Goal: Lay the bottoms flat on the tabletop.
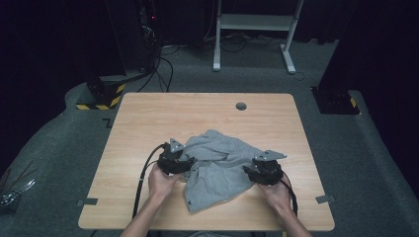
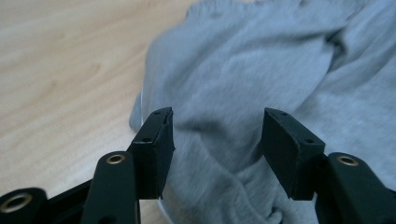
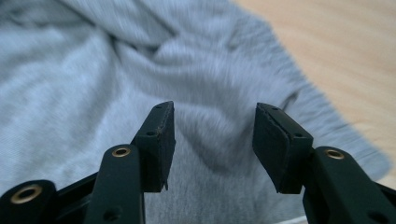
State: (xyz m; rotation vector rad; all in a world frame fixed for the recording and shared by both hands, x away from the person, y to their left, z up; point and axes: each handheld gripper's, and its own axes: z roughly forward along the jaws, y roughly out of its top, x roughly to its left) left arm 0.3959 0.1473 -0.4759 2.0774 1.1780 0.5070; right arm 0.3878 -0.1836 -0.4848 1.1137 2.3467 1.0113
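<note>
Nearest the bottom edge of the high view: two bare forearms rising onto the light wooden worktop (image 1: 148, 113), each hand wrapped around a black gripper.

Left gripper (image 1: 189, 163) held at the left edge of a crumpled grey garment (image 1: 217, 170), apparently a sweatshirt, jaws pointing right toward the cloth. Black cable (image 1: 143, 180) trailing back from it along the forearm toward the near worktop edge. In the left gripper view, left gripper (image 2: 217, 135) with jaws spread wide, nothing between the pads, grey garment (image 2: 261, 70) lying just beyond and below them in a soft ridge; bare wood showing to the left of the cloth.

Right gripper (image 1: 248, 170) at the right edge of the same garment, jaws pointing left, grey three-cornered plate on top. In the right gripper view, right gripper (image 3: 212, 135) likewise gaping wide and empty, grey garment (image 3: 93, 93) spread beneath and ahead of the jaws, its ribbed hem running off to the right over bare wood.

Garment bunched between the two grippers, in the near half of the worktop, roughly central left to right, one corner hanging toward the near edge.

Farther out: a small round grommet (image 1: 241, 106) near the far worktop edge. Beyond, grey carpet, a white desk frame (image 1: 257, 29) and a tangle of dark cables (image 1: 158, 64) on the floor.
</note>
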